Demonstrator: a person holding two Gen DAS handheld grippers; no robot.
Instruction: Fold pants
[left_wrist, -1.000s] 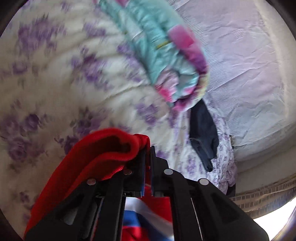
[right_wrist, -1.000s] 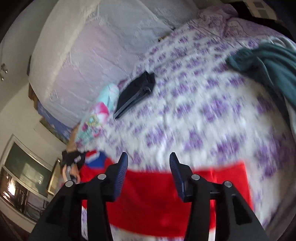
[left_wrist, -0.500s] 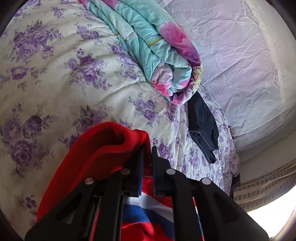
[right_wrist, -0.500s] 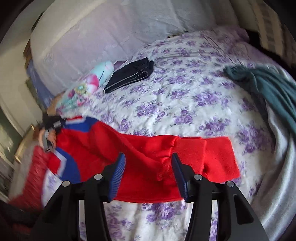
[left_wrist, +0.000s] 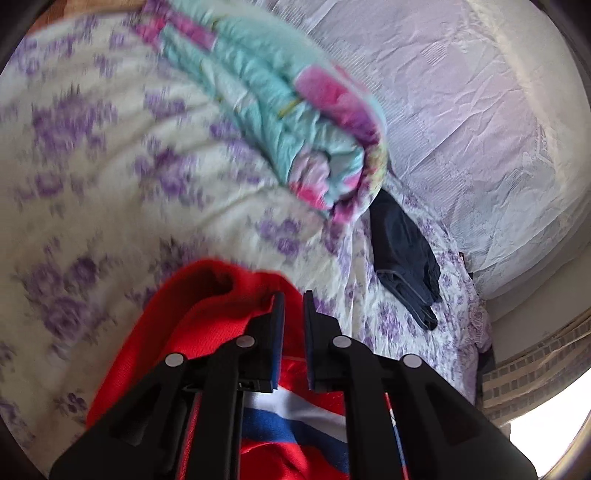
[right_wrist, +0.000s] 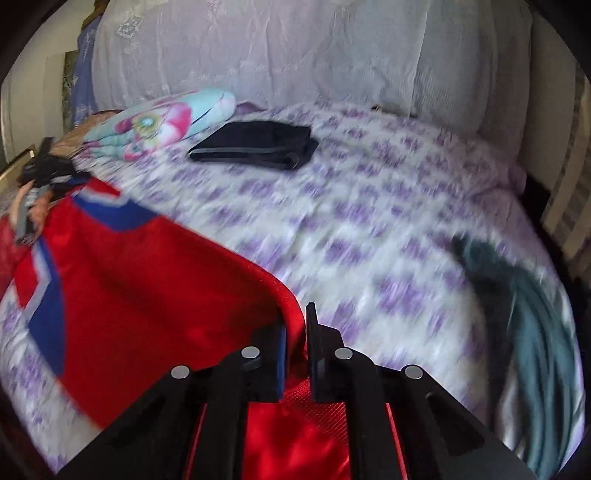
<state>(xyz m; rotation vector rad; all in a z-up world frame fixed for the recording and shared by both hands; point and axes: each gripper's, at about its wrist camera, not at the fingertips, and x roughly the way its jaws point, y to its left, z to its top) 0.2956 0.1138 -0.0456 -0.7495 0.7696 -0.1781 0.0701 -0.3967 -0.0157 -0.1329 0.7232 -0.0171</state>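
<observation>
The pants (right_wrist: 155, 295) are red with a blue-and-white stripe panel, thin and a bit shiny, mesh-looking close to the camera. They're spread across the near side of the bed (right_wrist: 369, 229), partly lifted off it at both ends, with the rest lying on the purple-flowered cover.

Both ends are pinched. The right hand-held gripper (right_wrist: 295, 332) has its jaws closed on a red edge of the cloth, which runs up between the pads and curls over the left one. The left hand-held gripper (left_wrist: 293, 314) is clamped on a bunched red fold, with the striped part hanging below it.

My take on doing this step well: it looks like the carry-over part of a fold, so keep both grips tight and move the two ends together at the same height, otherwise the slippery fabric will skew. Keep it taut between the hands so the crease lands straight, and lay it down edge on edge before letting go. The left grip has a thick bunch, so I'd watch for layers slipping out.

Farther out, there's a folded dark garment (right_wrist: 258, 146) lying flat well beyond the pants, a rolled teal-and-pink blanket (left_wrist: 295, 122) next to it, and a teal cloth (right_wrist: 524, 317) off to the right. Pale pillows (right_wrist: 295, 51) line the head of the bed.
</observation>
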